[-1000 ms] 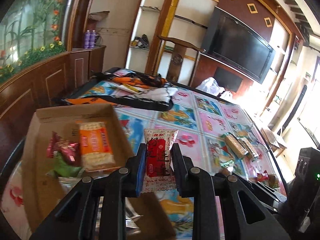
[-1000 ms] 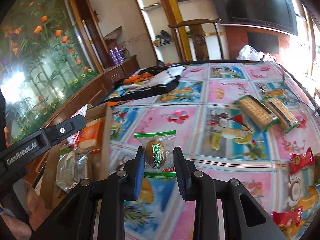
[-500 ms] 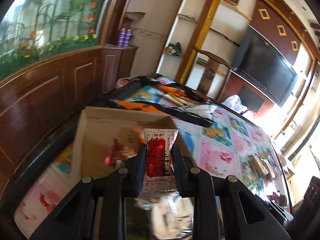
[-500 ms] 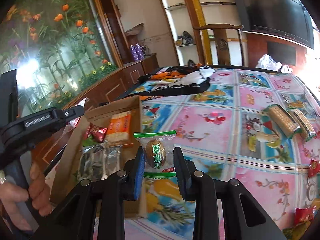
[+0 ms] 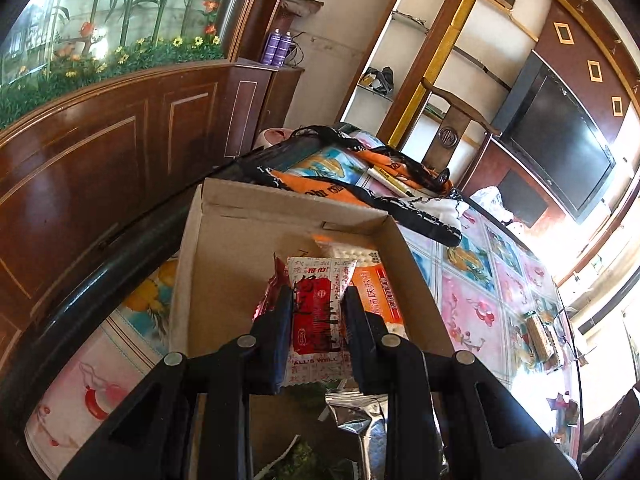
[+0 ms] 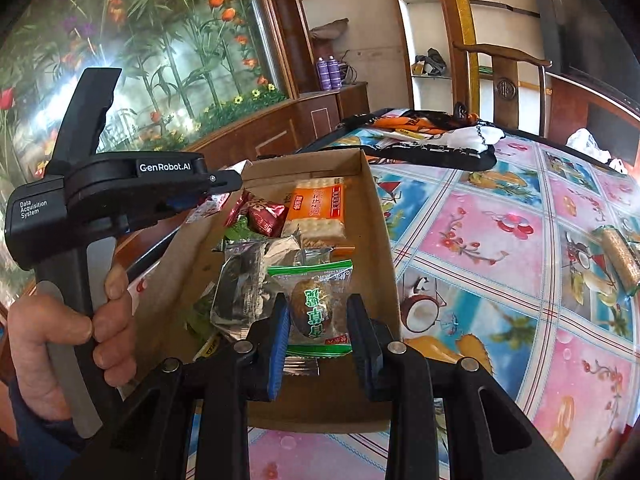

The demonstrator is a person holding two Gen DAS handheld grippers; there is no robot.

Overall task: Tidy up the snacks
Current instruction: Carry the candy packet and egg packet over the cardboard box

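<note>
Left wrist view: left gripper (image 5: 316, 330) clenched on a red-and-white sachet (image 5: 317, 320), pads pressing both long side edges, so held upright and flat toward the camera. Long axis along the fingers, top seam pointing away toward the far wall of the cardboard box (image 5: 224, 256), bottom seam toward the wrist. Held above the open box, over the orange cracker pack (image 5: 374, 294) and a red foil candy (image 5: 269, 294) already lying inside; probably carried here for dropping among the other snacks. Bare box floor to the left, so enough room for landing. Right wrist view: right gripper (image 6: 318, 328) grasping a clear packet with green ends (image 6: 314, 308), a brown oval snack inside, pinched at the sides across its short width. Long axis again along the fingers, top green seam pointing away toward the far end of the box, slightly tilted to the right. Hanging over the near part of the box, above a silver foil pouch (image 6: 244, 284); seemingly also ready for release. Left gripper seen from the side here, in a hand (image 6: 68, 344), its tip over the box's left wall. More snacks left on the flowered tablecloth (image 6: 500, 240), among them a long cracker bar (image 6: 622, 258), well apart from the box.
</note>
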